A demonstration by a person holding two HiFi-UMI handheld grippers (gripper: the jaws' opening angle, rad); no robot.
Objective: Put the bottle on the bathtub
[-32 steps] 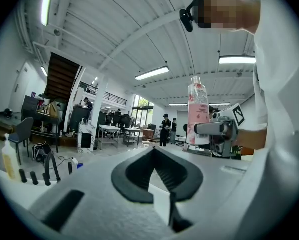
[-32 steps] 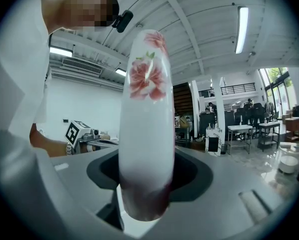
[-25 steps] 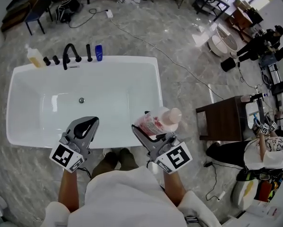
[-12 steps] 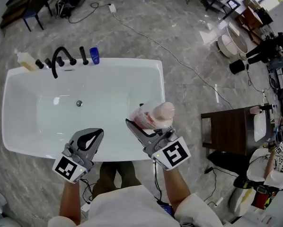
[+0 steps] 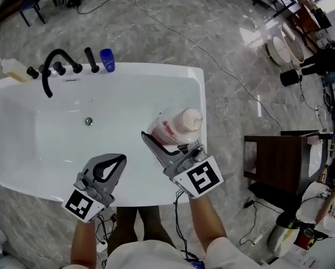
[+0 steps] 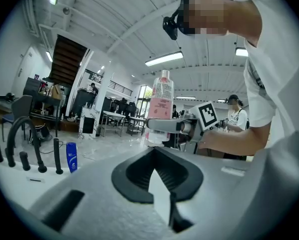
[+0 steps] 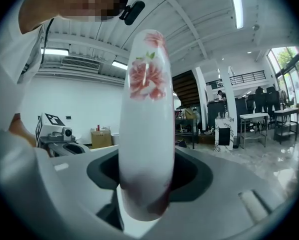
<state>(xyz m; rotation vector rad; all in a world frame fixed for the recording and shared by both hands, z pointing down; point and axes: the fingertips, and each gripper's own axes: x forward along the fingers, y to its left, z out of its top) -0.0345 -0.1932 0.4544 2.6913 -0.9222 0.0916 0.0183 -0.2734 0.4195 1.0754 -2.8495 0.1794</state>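
Head view: near the frame's centre the right gripper (image 5: 158, 140) is clamped on the flower-printed bottle (image 5: 177, 125), holding it upright above the right part of the white bathtub (image 5: 156, 69). At lower left the left gripper (image 5: 118, 159) hangs over the tub's near rim, jaws pressed together on nothing.

Print on the bottle (image 5: 177, 125) is unreadably small.

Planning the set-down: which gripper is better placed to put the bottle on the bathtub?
Right. The right gripper holds the bottle over the bathtub, near its right rim; the left gripper is shut and empty.
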